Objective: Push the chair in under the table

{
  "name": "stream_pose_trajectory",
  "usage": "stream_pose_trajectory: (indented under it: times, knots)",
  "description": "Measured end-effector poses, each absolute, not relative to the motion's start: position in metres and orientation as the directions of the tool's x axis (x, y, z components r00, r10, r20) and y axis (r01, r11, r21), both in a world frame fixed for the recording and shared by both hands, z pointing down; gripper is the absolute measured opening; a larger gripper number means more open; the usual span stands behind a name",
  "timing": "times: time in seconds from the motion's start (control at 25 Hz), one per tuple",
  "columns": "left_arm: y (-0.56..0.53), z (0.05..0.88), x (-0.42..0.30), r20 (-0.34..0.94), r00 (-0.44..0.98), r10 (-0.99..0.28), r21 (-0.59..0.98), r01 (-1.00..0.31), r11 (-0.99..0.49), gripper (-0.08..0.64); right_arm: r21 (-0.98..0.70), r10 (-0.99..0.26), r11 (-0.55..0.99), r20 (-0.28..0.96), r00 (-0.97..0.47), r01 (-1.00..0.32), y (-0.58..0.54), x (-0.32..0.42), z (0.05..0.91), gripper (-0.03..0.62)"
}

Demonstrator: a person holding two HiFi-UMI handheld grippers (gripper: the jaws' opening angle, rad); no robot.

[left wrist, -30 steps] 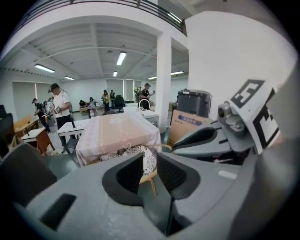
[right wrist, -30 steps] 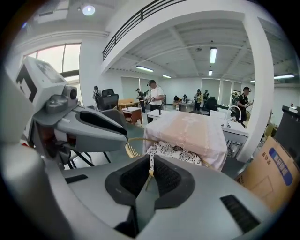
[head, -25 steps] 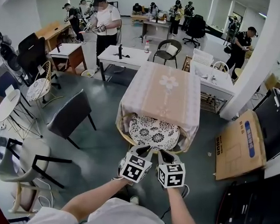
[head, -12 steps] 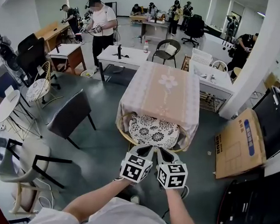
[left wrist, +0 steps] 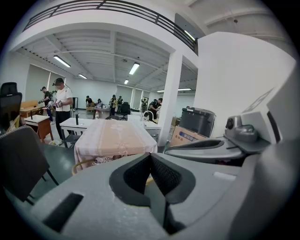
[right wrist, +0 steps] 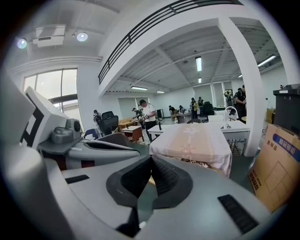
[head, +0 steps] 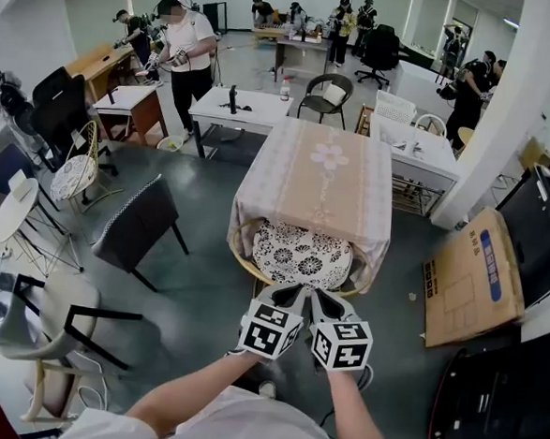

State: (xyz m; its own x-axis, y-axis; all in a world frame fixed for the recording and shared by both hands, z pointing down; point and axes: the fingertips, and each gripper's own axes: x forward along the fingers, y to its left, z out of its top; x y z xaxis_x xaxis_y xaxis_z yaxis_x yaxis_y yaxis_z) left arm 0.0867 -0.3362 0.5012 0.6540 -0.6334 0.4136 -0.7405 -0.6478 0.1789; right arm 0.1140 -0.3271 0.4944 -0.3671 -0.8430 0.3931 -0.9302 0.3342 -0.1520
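1. The desk (head: 320, 179), covered with a pink cloth, is seen in the middle of the head view.
2. The chair (head: 301, 255) is found at the 6 o'clock side of the desk. Its patterned cushion is partly tucked under the hanging cloth, and its near rim is left outside the desk edge.
3. The left tongs (head: 287, 294) and the right tongs (head: 318, 299) are held side by side at 6 o'clock of the chair, with their tips at the near rim. Contact with the rim cannot be confirmed.
4. In the left gripper view the left tongs (left wrist: 150, 157) are seen pressed together, with nothing pinched. The desk (left wrist: 115, 138) is seen ahead at 11 o'clock.
5. In the right gripper view the right tongs (right wrist: 151, 159) are likewise seen pressed together and empty. The desk (right wrist: 192, 140) is seen ahead at 1 o'clock.
6. A cardboard box (head: 468, 279) is noted on the floor at 3 o'clock of the desk, and a dark chair (head: 138, 223) at 9 o'clock.
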Motion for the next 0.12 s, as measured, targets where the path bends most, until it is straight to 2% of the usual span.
stream_pose_trajectory:
  times: [0.12]
  knots:
    - [-0.3373,0.5014,0.0875,0.414,0.655,-0.633,0.172,-0.739,-0.652,0.006,-0.154,-0.841,0.335,0.395,-0.368,-0.93,-0.3279,0.1134,0.4964,0.003]
